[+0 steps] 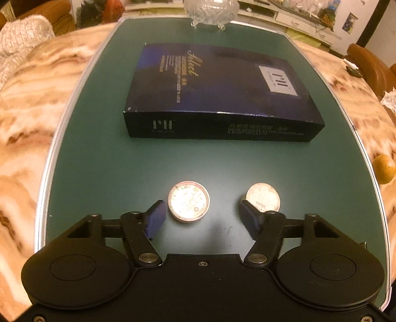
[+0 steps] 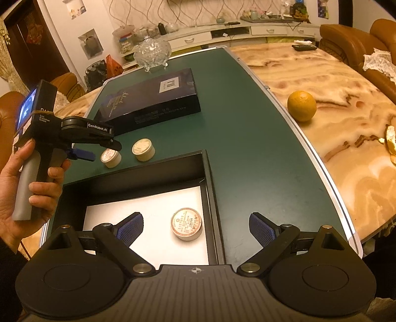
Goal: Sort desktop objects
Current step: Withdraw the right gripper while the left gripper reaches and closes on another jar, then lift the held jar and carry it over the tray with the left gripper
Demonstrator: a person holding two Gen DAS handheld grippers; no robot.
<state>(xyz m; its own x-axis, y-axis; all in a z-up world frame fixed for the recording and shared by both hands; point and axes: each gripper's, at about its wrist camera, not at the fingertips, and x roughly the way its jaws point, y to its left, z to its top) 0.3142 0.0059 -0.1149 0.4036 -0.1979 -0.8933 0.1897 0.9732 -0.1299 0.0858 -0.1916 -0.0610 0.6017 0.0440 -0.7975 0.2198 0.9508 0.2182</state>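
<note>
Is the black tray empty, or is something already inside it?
Not empty: the black tray holds one round tin on its white floor; two tins remain outside.

A marbled beige-and-brown tabletop (image 2: 334, 104) is covered in part by a dark green mat (image 2: 247, 138) edged in silver. Beyond the table's far edge, a long white low cabinet (image 2: 247, 31) with drawers is set against a wall papered in a wavy pattern (image 2: 148, 10); its top is crowded with small items too blurred to name. Brown leather armchairs (image 2: 346, 37) are placed at the table's right side, and another brown seat (image 2: 66, 81) at its left. A dark doorway (image 2: 22, 42) is seen left of the cabinet. Everything is lit in warm yellowish light.
</note>
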